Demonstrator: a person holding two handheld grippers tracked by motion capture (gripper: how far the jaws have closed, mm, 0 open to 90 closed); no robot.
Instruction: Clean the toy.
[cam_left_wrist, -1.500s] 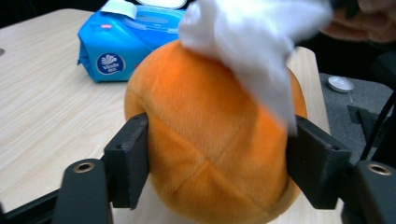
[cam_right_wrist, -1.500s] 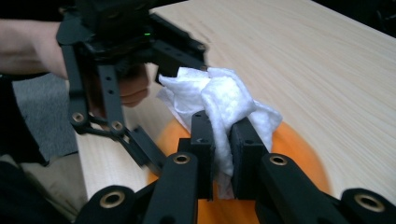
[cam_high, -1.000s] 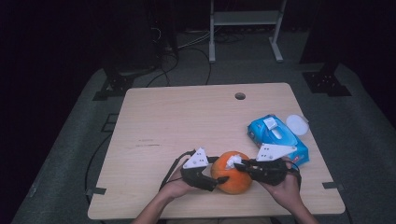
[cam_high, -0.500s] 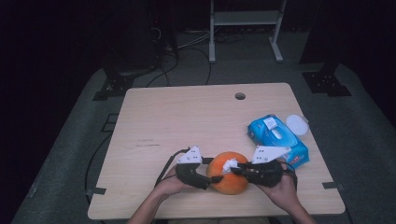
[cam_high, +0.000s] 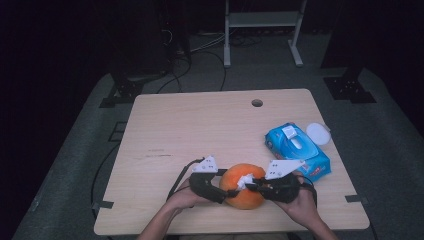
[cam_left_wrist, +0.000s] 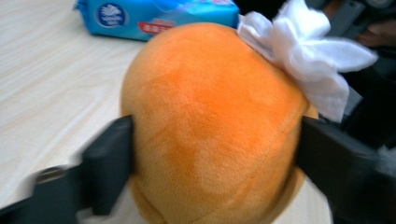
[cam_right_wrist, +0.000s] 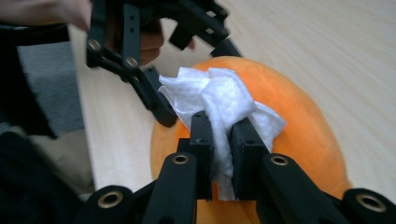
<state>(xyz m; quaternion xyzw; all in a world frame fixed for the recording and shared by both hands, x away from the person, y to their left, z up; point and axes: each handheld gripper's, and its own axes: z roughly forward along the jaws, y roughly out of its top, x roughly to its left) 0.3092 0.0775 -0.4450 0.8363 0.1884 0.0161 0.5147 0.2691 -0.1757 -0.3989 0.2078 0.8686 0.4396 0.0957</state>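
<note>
At the table's (cam_high: 165, 125) near edge, the left gripper (cam_high: 220, 191) is clamping the orange plush (cam_high: 243, 187) by its sides, jaws having just eased slightly wider, while the right gripper (cam_high: 250, 184) is pinching a white wipe (cam_right_wrist: 219, 100) against its top. The plush may be slipping free if that looser hold gives under rubbing. The blue wipes pack (cam_high: 297, 150) is carrying writing too blurred to read.
</note>
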